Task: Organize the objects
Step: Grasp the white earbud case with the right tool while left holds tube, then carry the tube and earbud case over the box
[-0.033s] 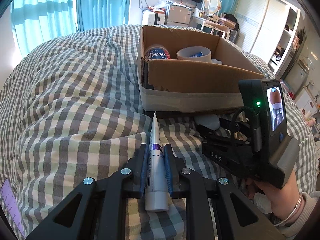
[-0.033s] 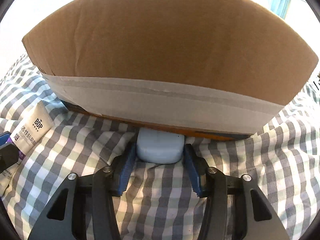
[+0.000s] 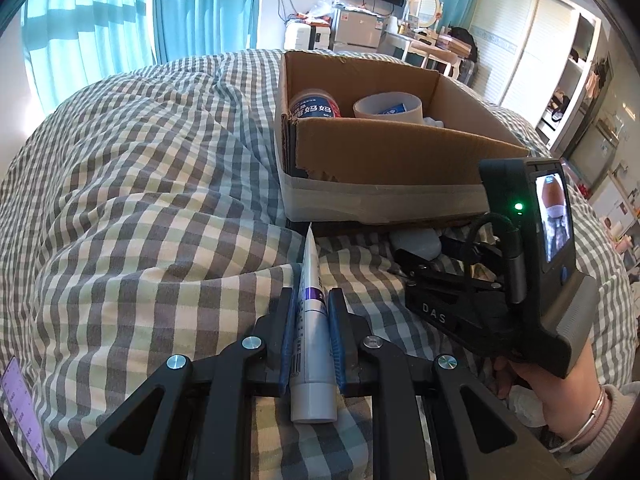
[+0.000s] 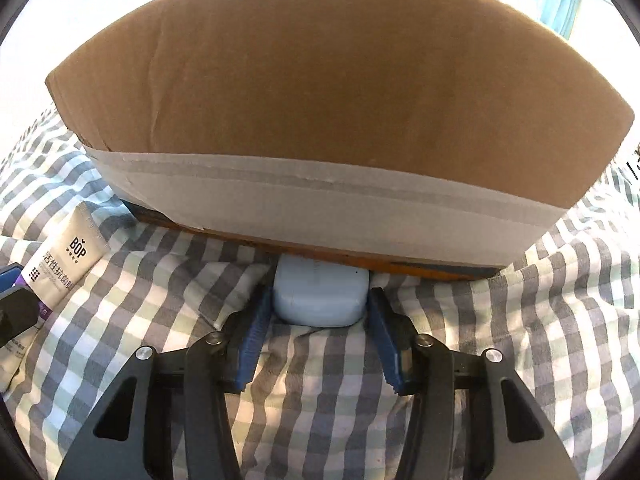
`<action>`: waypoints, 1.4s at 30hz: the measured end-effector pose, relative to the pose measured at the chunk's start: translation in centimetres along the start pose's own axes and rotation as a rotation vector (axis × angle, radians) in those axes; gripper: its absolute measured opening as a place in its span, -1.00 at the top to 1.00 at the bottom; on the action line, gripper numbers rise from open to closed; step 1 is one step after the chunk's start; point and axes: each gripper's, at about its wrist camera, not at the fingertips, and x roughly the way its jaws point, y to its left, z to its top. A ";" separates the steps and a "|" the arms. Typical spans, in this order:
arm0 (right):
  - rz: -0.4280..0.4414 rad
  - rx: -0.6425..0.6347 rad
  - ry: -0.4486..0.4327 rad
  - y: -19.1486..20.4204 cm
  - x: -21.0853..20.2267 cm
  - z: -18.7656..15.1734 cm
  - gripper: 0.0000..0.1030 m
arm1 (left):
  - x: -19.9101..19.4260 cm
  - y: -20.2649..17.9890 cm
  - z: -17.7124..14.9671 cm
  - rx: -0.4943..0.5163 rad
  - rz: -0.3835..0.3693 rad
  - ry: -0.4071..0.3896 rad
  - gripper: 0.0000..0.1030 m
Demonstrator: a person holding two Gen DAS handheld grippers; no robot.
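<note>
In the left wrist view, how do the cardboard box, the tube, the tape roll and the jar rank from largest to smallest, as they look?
1. Cardboard box, clearly the largest.
2. Tube, but it lies nearest the camera, so its rank is unsure.
3. Tape roll and jar inside the box: they look about alike, so I do not rank them.

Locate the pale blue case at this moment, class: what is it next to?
In the right wrist view the pale blue case lies on the checked bedcover against the foot of the cardboard box, between the right gripper's blue pads.
</note>
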 end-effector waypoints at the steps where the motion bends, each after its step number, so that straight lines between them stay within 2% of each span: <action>1: -0.001 -0.003 -0.001 0.0 -0.2 -0.1 0.06 | -0.1 0.0 0.0 0.000 0.000 0.000 0.70; 8: 0.044 -0.004 0.002 -0.8 -3.6 -1.1 0.06 | -0.6 0.1 -0.3 -0.005 0.003 0.003 0.70; 12: 0.107 -0.022 0.024 -1.1 -5.9 -2.0 0.06 | -0.7 -0.4 -0.6 0.021 -0.003 0.021 0.70; 13: 0.112 -0.035 0.028 -1.0 -6.4 -2.3 0.06 | -0.6 -0.5 -0.7 0.030 0.008 0.031 0.64; 16: 0.108 -0.056 0.043 -0.9 -6.4 -2.9 0.06 | 0.9 -0.7 -0.8 0.036 0.037 0.090 0.58; 22: 0.099 -0.063 0.113 -0.3 -3.4 -4.1 0.04 | 1.0 -0.6 -0.5 0.028 0.026 0.089 0.61; 27: 0.106 -0.055 0.088 -0.6 -4.6 -4.3 0.05 | -0.1 -0.9 -0.4 0.031 0.041 0.060 0.61; 35: 0.120 -0.078 -0.007 -0.9 -10.0 -4.9 0.05 | -2.4 -2.0 0.0 0.024 0.047 0.024 0.61; 42: 0.121 -0.077 -0.088 -4.2 -14.6 -5.2 0.05 | -6.7 -4.3 1.0 0.060 0.060 -0.065 0.61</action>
